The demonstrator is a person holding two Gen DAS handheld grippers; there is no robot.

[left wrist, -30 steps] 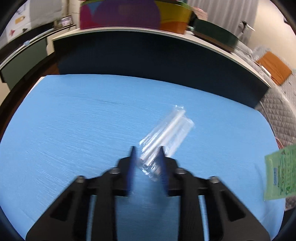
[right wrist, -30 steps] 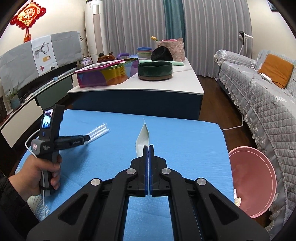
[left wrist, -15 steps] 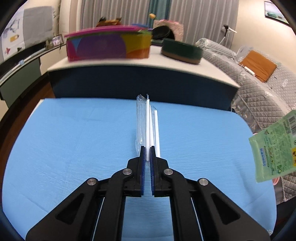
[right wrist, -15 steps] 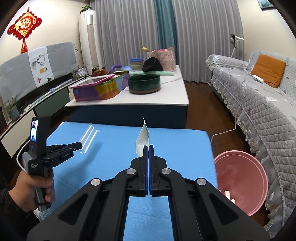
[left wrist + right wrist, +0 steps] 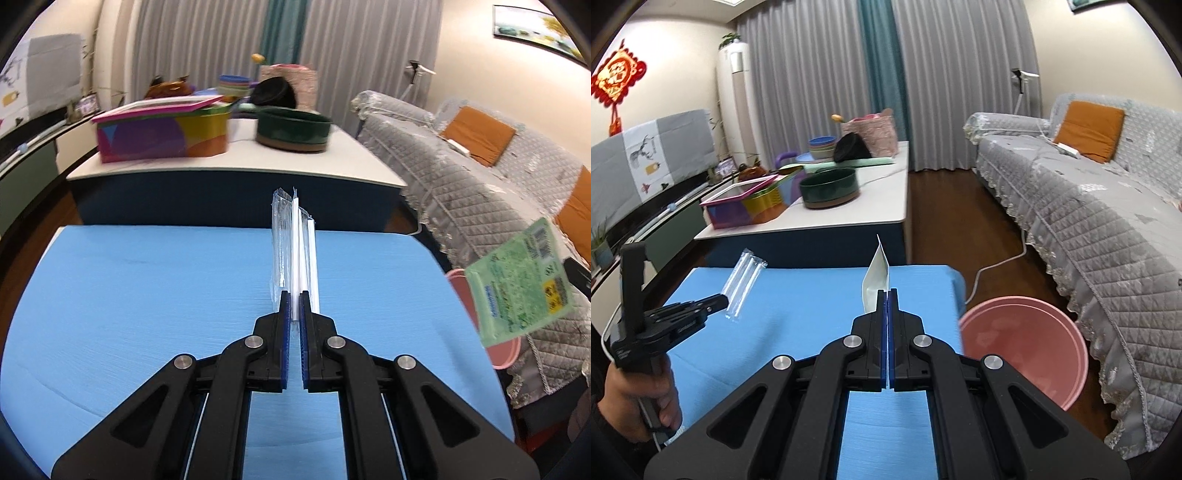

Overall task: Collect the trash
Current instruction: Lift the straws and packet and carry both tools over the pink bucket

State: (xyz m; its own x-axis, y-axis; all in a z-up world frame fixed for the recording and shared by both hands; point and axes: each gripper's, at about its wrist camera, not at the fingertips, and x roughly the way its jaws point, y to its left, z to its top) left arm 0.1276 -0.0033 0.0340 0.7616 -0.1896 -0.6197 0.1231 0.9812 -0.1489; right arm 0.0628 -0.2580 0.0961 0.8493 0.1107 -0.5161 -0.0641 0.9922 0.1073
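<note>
Lifted off blue table [image 5: 147, 295], left gripper [image 5: 294, 295] clamps one straw packet [image 5: 293, 243], right gripper [image 5: 887, 293] one green sachet [image 5: 877, 275].

A home living room is shown: a quilt-covered sofa [image 5: 1089, 206] with an orange cushion [image 5: 1089, 129] is set right of the white coffee table [image 5: 882, 206]; grey curtains [image 5: 960, 74] are hung behind it.
</note>
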